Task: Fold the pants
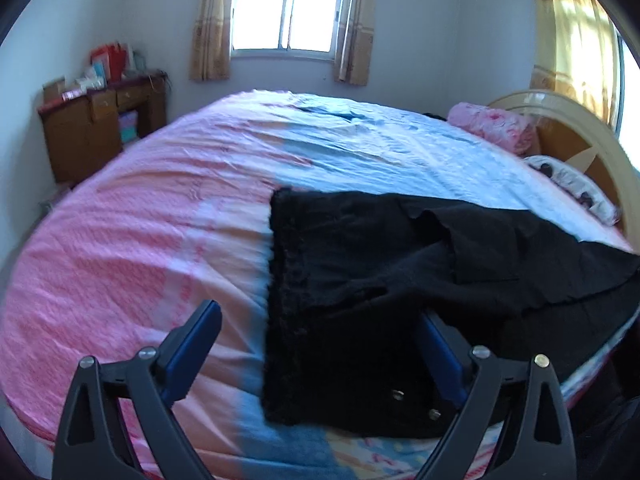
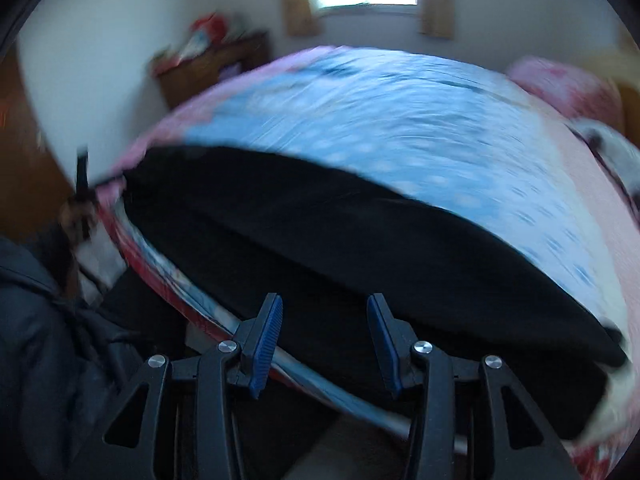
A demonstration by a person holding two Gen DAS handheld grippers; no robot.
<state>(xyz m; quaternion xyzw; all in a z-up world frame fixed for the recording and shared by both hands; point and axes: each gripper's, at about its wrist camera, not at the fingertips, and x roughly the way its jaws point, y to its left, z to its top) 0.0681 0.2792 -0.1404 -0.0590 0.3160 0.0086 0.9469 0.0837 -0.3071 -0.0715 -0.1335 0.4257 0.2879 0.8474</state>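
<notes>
Black pants lie on the pink and blue bedspread, waistband with metal buttons near the bed's front edge, legs running off to the right. My left gripper is open wide just above the waistband end, its right finger over the cloth. In the blurred right wrist view the pants stretch across the near edge of the bed. My right gripper is open over the cloth, holding nothing.
A wooden desk with clutter stands at the far left by the wall. A pink pillow and the headboard are at the far right. A window is behind the bed. The person's dark jacket shows at left.
</notes>
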